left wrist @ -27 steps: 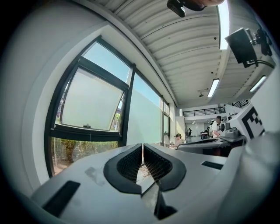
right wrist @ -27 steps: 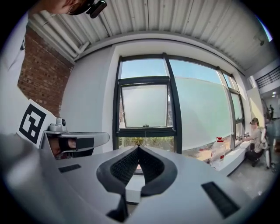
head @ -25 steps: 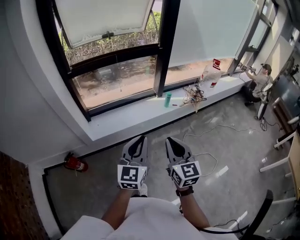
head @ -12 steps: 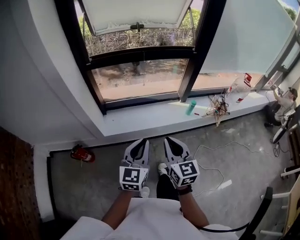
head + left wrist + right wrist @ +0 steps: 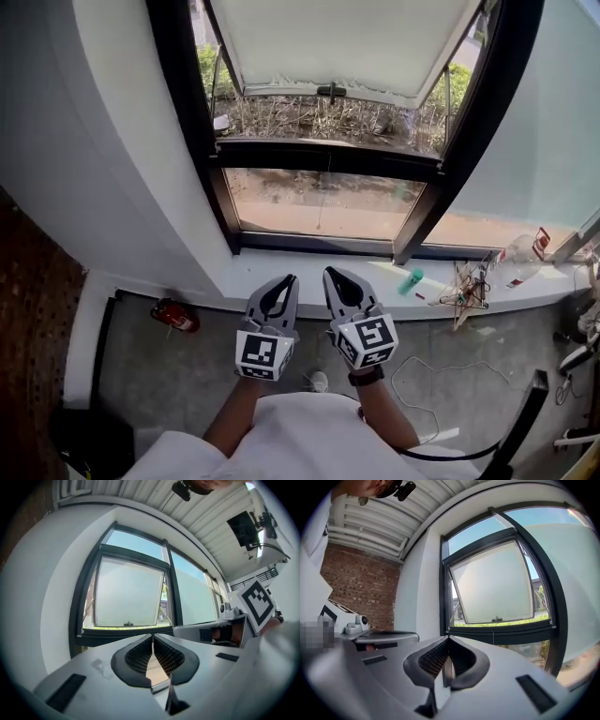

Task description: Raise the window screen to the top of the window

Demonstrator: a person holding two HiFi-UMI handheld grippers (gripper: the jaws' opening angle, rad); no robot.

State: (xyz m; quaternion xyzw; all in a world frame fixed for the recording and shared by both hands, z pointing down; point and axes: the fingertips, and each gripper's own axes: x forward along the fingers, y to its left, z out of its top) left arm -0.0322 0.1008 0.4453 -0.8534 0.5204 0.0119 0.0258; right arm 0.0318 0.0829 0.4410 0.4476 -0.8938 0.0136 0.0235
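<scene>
Ahead of our left gripper (image 5: pixel 286 279) and right gripper (image 5: pixel 330 273) we have open air as far as the lower pane (image 5: pixel 281 202). The sill (image 5: pixel 384 274) beneath is bare along its left stretch. Further right it is cluttered: a teal bottle (image 5: pixel 410 280), a tangle of wire (image 5: pixel 467 291) and a clear plastic bottle (image 5: pixel 518 253). The white wall (image 5: pixel 122 159) closes us in on the left, the black mullion (image 5: pixel 469 141) on the right. The upper sash (image 5: pixel 347 42) tilts outward, leaving a gap under its lower edge. On the floor by the wall lies a red fire extinguisher (image 5: pixel 175 315); a black chair back (image 5: pixel 520 427) stands at our right
</scene>
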